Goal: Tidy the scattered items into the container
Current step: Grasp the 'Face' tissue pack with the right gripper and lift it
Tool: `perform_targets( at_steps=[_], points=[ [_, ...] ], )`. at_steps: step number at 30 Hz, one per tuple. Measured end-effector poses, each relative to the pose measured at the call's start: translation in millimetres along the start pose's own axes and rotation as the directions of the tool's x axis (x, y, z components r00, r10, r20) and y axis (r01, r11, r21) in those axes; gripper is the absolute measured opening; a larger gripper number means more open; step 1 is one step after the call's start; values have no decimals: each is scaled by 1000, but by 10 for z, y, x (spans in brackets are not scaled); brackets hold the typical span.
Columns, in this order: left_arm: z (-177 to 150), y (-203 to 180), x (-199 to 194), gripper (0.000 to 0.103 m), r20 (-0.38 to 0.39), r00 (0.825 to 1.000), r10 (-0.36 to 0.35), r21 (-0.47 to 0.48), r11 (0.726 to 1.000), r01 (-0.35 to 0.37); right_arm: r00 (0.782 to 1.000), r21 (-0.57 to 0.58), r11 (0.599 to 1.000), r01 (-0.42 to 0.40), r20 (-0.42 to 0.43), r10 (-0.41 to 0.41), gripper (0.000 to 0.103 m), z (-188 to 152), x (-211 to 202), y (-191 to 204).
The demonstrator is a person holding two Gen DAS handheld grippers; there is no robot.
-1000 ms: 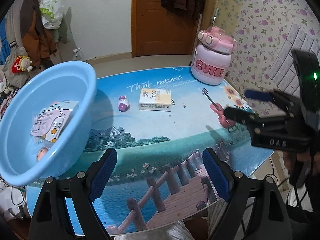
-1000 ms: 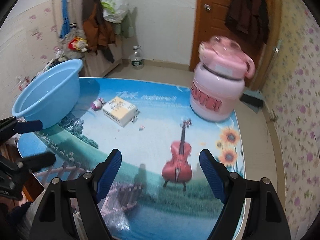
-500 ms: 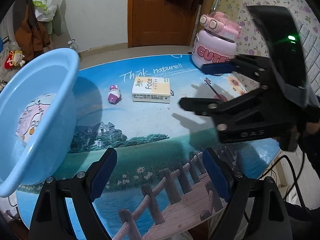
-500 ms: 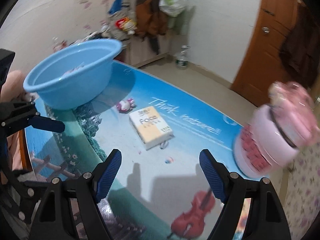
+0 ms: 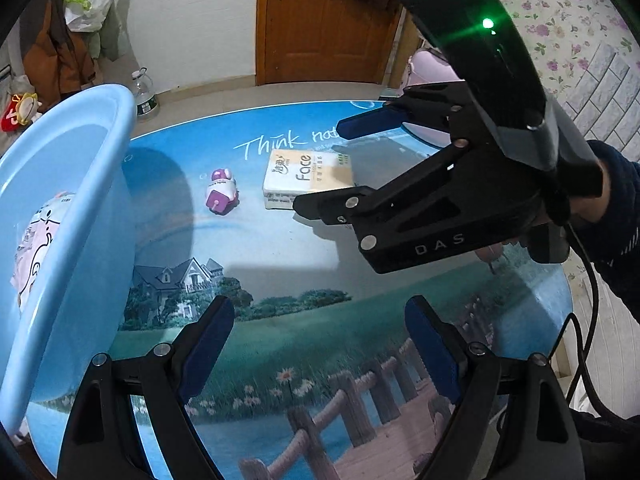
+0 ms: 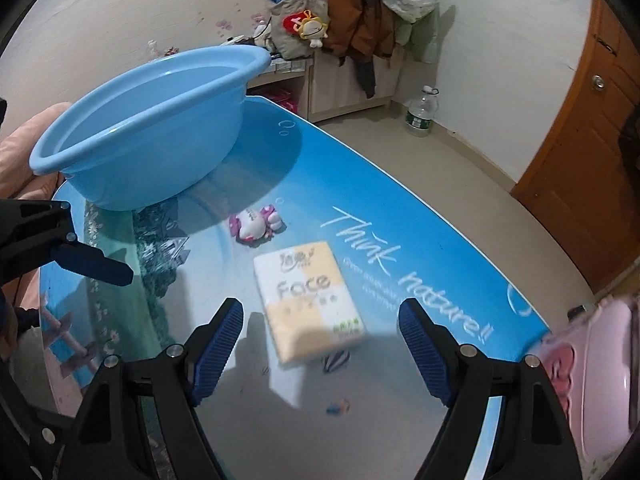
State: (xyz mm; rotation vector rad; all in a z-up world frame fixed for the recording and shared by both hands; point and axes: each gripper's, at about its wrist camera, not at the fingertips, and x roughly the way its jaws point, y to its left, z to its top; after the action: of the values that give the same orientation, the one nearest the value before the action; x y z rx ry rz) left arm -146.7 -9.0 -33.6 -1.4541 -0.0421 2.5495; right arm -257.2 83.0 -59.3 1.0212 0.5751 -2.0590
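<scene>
- I have the right gripper (image 6: pixel 320 344) spread wide and empty, hanging above the tissue pack (image 6: pixel 308 304), which lies flat on the table (image 6: pixel 400 216); the pack sits between my fingers toward 12 o'clock, so I judge this pose lines up a straddling grasp.
- My left gripper (image 5: pixel 320 340) is also spread and holds nothing, low over the near table edge, I think kept clear of the other tool.
- The blue basin (image 5: pixel 72 208) stands at 9 o'clock in the left view, already holding a printed packet (image 5: pixel 36 240).
- The small pink toy (image 6: pixel 256 226) lies between pack and basin, at 11 o'clock.
- Two tiny bits (image 6: pixel 336 360) rest just beside the pack's near end; too blurred to identify.
</scene>
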Motion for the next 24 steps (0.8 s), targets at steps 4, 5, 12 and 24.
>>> perform_targets(
  at_steps=[4, 5, 12, 24],
  points=[
    [31, 52, 21, 87, -3, 1000, 6, -18, 1000, -6, 1000, -17, 1000, -22, -10, 22, 82, 33, 95, -9],
    [38, 60, 23, 87, -2, 1000, 8, -19, 1000, -8, 999, -23, 999, -32, -14, 32, 82, 32, 120, -7],
    [39, 41, 25, 87, -8, 1000, 11, -15, 1000, -11, 996, -39, 995, -92, -10, 92, 60, 2, 197, 16],
    [46, 27, -14, 87, -15, 1000, 13, -22, 1000, -14, 995, -18, 995, -98, 7, 98, 51, -69, 148, -22]
  ],
)
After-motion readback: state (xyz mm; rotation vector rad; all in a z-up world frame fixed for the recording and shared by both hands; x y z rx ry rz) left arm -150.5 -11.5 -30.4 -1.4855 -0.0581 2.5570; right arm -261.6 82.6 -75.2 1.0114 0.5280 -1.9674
